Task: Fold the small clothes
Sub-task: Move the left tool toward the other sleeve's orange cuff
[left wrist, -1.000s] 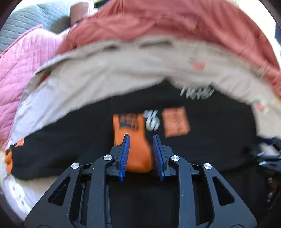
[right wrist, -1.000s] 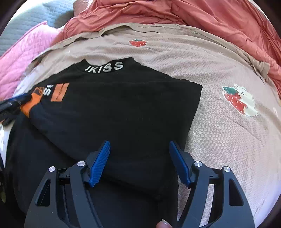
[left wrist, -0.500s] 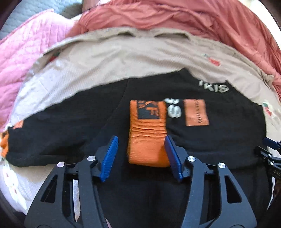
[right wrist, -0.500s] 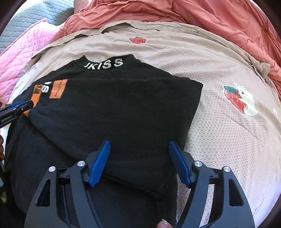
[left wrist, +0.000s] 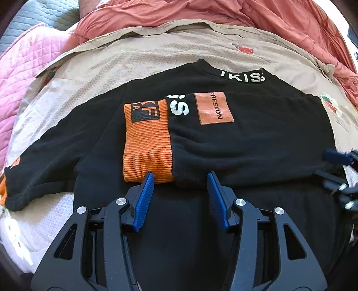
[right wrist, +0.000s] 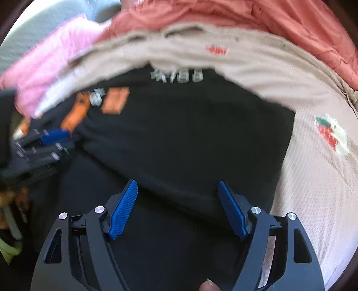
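I am holding my left gripper (left wrist: pixel 180 176) with its blue pads apart and pinching nothing; its jaws have just been closing a little, and the left fingertip (left wrist: pixel 146 181) is sitting just at the near edge of the orange cuff (left wrist: pixel 146 143). That cuff is lying flat where the sleeve is folded across the chest of the black sweatshirt (left wrist: pixel 257 143), beside an orange patch (left wrist: pixel 213 108) and below the white lettering on the collar. I am keeping my right gripper (right wrist: pixel 177 188) spread wide, its jaws having just been opening further, and they are hovering over the near fold of the black sweatshirt (right wrist: pixel 190 134) without clamping it; this view is blurred, so I cannot tell whether the pads are touching the cloth. The sweatshirt is lying spread on a beige blanket (left wrist: pixel 134 56) printed with strawberries, with a rumpled red quilt (left wrist: pixel 223 11) lying beyond it and a pink quilted cover (left wrist: pixel 24 65) to the left.
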{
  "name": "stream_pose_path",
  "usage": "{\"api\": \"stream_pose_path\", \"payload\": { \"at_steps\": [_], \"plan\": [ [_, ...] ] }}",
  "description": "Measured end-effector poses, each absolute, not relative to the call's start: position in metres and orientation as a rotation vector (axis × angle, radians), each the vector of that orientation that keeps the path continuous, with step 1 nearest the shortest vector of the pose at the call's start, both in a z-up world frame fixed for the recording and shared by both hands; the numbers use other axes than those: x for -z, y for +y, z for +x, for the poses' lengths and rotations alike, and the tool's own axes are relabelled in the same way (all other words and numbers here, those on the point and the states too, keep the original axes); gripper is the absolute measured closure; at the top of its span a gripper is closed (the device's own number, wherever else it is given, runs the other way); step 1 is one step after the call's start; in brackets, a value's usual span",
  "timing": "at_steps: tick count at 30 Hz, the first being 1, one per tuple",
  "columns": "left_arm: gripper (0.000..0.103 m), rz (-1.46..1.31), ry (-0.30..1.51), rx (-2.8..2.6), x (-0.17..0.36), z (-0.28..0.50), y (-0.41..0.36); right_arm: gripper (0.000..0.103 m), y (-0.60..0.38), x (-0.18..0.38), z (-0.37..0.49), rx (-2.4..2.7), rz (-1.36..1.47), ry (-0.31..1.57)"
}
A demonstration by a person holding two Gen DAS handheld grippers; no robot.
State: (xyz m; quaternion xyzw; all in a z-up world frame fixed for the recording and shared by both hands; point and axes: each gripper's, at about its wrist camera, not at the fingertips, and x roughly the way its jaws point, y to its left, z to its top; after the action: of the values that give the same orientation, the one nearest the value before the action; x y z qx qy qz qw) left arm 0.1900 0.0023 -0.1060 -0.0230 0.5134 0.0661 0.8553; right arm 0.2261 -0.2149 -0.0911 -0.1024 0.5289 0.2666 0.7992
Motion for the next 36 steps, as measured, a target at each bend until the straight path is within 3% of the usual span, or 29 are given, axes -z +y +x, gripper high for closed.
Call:
{"api": "stream_pose_path", "payload": {
  "at_steps": [10,14,26,28,30,36],
  "plan": [
    [0.06,-0.096,1.058,-0.125,0.091,0.18,0.003,0.021,-0.215,0.086,0.219,-0.603,-0.23,1.107],
    [0.051,-0.113,1.05,-0.13,0.081,0.179,0.007,0.014,-0.215,0.076,0.216,-0.634,-0.188,1.076],
    [0.023,-0.139,0.993,-0.144,0.052,0.164,0.02,0.014,-0.208,0.044,0.195,-0.668,-0.203,0.911],
    [0.022,-0.142,0.984,-0.142,0.047,0.16,0.023,0.013,-0.207,0.039,0.192,-0.663,-0.191,0.886],
    [0.018,-0.147,0.975,-0.139,0.042,0.156,0.027,0.005,-0.207,0.033,0.188,-0.653,-0.163,0.859],
    [0.014,-0.177,0.957,-0.157,0.036,0.142,0.044,0.005,-0.207,0.015,0.171,-0.613,-0.151,0.778]
  ]
}}
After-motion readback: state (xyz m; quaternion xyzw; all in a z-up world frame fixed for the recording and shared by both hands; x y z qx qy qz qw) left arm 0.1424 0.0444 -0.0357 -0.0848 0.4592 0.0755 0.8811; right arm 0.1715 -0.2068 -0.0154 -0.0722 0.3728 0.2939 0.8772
